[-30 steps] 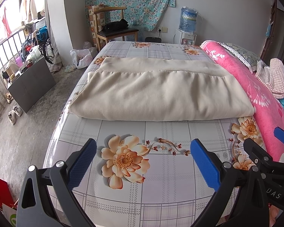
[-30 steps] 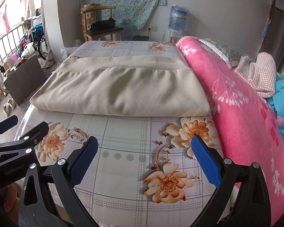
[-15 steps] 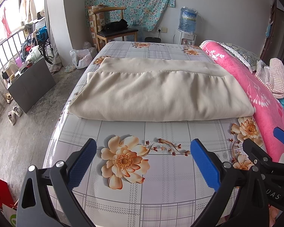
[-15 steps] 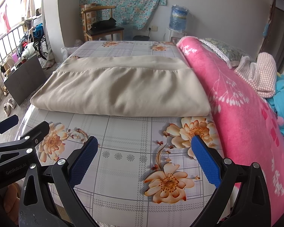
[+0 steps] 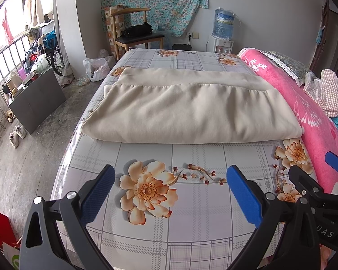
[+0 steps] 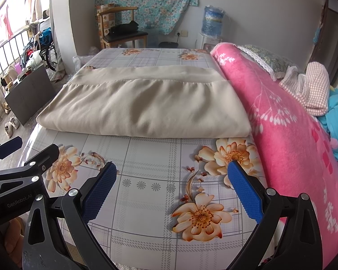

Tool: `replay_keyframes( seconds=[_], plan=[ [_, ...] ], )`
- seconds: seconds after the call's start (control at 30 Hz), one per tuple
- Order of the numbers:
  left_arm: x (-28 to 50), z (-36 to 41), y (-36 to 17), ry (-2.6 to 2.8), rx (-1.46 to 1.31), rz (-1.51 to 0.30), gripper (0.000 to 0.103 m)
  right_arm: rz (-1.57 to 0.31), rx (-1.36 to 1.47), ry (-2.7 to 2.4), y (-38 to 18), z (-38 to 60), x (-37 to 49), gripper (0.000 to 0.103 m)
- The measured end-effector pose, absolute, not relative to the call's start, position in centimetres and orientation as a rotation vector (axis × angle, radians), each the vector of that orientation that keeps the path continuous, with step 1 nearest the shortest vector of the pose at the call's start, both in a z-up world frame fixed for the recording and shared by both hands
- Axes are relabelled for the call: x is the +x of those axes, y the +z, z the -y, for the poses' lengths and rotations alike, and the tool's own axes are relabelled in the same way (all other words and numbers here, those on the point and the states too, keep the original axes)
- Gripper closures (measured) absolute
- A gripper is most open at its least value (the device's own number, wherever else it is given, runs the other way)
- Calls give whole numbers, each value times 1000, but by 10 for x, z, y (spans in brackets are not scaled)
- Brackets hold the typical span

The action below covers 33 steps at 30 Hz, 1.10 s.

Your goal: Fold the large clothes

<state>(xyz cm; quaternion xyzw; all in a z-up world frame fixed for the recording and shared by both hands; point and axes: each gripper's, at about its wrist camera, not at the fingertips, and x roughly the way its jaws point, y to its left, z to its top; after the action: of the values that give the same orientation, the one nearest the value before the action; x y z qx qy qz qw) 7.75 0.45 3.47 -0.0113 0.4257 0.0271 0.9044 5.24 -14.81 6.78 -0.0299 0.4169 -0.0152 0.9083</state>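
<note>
A large beige cloth (image 5: pixel 187 110) (image 6: pixel 144 110) lies folded in a wide rectangle across the middle of the bed, its folded edge facing me and a thinner layer showing behind. My left gripper (image 5: pixel 170 191) hovers open over the flowered sheet (image 5: pixel 191 213), short of the cloth, nothing between its blue pads. My right gripper (image 6: pixel 171 189) is open too, beside it on the right, above the sheet (image 6: pixel 151 202) and clear of the cloth. Each gripper shows at the edge of the other's view.
A rolled pink blanket (image 5: pixel 304 103) (image 6: pixel 281 123) runs along the bed's right side, with a checked cloth (image 6: pixel 308 90) and a pillow behind it. Left of the bed is bare concrete floor, a dark cabinet (image 5: pixel 38 99) and shoes. A chair (image 5: pixel 135 33) and water dispenser (image 5: pixel 222 33) stand by the far wall.
</note>
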Motion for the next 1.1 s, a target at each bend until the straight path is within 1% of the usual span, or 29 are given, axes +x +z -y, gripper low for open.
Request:
replay_keyframes(
  seconds=[1.1],
  plan=[
    [77, -6, 35, 54, -23, -879, 5, -865, -60, -25, 66, 150, 51, 8]
  ],
)
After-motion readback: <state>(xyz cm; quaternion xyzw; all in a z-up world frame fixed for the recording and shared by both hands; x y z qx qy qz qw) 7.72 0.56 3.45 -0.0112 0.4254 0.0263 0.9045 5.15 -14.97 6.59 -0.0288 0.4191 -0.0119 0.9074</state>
